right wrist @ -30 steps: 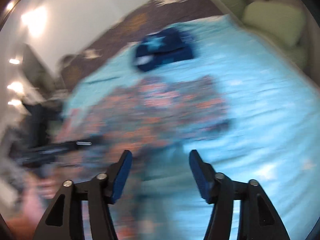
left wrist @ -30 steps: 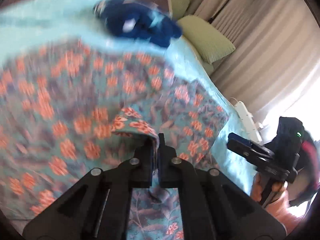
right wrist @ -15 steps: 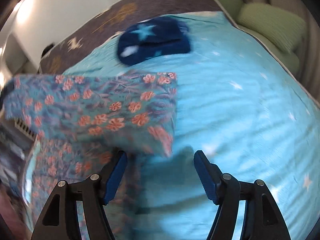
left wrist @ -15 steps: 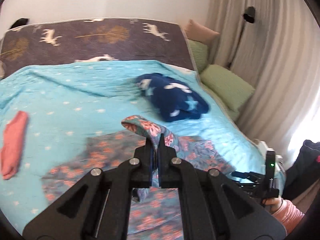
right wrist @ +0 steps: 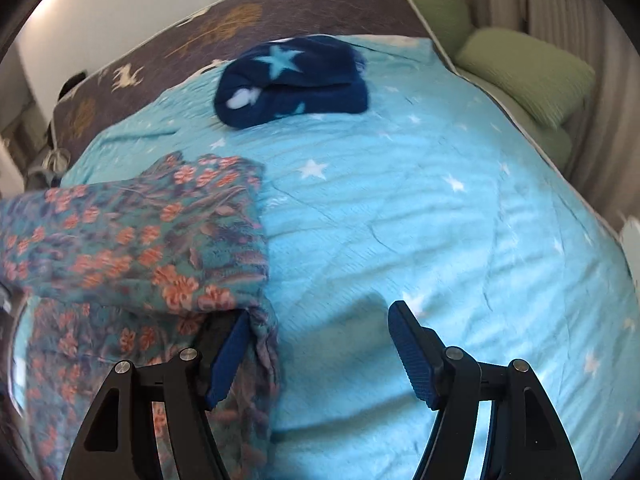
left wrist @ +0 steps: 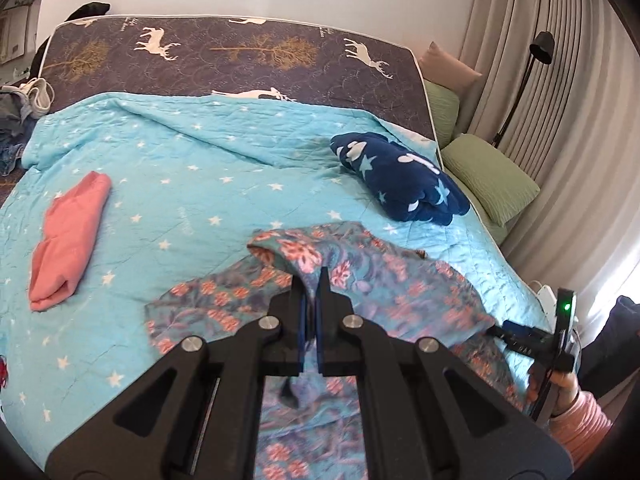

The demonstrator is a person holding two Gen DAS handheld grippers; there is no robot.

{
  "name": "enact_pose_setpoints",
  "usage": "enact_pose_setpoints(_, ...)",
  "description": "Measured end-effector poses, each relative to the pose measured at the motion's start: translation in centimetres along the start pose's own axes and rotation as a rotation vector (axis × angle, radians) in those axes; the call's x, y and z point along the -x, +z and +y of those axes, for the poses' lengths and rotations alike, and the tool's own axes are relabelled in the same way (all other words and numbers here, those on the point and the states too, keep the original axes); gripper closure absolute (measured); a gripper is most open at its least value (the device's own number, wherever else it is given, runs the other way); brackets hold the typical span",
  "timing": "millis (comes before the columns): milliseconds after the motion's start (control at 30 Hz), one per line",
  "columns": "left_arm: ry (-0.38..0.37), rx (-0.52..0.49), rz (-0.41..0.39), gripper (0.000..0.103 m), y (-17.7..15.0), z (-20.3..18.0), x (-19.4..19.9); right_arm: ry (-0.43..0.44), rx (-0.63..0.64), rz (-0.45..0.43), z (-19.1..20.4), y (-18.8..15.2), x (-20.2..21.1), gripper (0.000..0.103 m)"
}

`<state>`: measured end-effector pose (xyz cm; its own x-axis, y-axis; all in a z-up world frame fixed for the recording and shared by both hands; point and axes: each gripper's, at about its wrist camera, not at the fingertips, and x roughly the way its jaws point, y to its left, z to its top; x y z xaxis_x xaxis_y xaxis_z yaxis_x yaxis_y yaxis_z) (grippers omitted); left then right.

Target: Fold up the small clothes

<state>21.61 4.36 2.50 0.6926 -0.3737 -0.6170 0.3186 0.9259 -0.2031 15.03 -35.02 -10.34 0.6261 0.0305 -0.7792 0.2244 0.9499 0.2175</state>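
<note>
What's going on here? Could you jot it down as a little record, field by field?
Surface: turquoise star-print quilt on a bed
Being folded: teal floral-print fabric garment
Left tongs: shut on a raised fold of the garment
Right tongs: open, garment's edge beside one finger
Already folded: salmon-pink cloth, navy star-print fleece
Beside bed: green cushions

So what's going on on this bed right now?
A person is folding a teal floral garment on the turquoise star-print bedspread. The left gripper is shut on a lifted fold of it, while the right gripper is open beside the cloth's edge. A folded pink garment and a navy star-print fleece bundle lie nearby.
</note>
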Motion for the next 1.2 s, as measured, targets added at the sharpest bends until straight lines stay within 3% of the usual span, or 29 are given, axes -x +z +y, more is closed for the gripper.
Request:
enact_pose_setpoints(367,0.071,0.163,0.172,0.098,-7.6,7.4,-3.5,0.048,0.062,0.033,0.6,-1.2,1.4,0.032)
enact_pose_setpoints(467,0.058,0.189,0.158,0.098,-7.8,7.9,-3.1,0.063,0.072,0.029,1.0,-1.1,1.8,0.032)
enact_pose_setpoints(600,0.059,0.153,0.108,0.097,-6.9,7.5,-1.9,0.068,0.102,0.025,1.7,-1.3,2.1,0.032)
enact_pose_setpoints(667,0.071,0.143,0.124,0.096,-6.8,7.9,-2.4,0.074,0.105,0.026,1.9,-1.4,2.0,0.032)
enact_pose_setpoints(833,0.207,0.164,0.231,0.084,-8.5,9.8,-4.9,0.104,0.114,0.045,2.4,-1.6,1.8,0.032)
enact_pose_setpoints(900,0.22,0.193,0.224,0.08,-8.8,10.0,-4.5,0.119,0.132,0.039,2.6,-1.7,2.4,0.032)
enact_pose_setpoints(1000,0.293,0.176,0.142,0.078,-7.8,9.0,-2.9,0.154,0.143,0.003,2.5,-1.3,3.7,0.031)
enact_pose_setpoints(1067,0.256,0.144,0.079,0.07,-6.1,7.4,-2.2,0.155,0.146,-0.016,2.4,-0.7,4.1,0.031)
enact_pose_setpoints(1100,0.202,0.135,0.069,0.06,-5.2,6.4,-2.2,0.144,0.15,-0.018,2.5,-0.6,4.1,0.03)
enact_pose_setpoints(1133,0.115,0.118,0.077,0.056,-4.0,4.9,-2.9,0.134,0.156,-0.016,2.6,-0.4,4.0,0.03)
enact_pose_setpoints(1200,0.011,0.085,0.098,0.05,-2.4,2.3,-4.4,0.124,0.178,-0.005,3.1,-0.6,3.5,0.03)
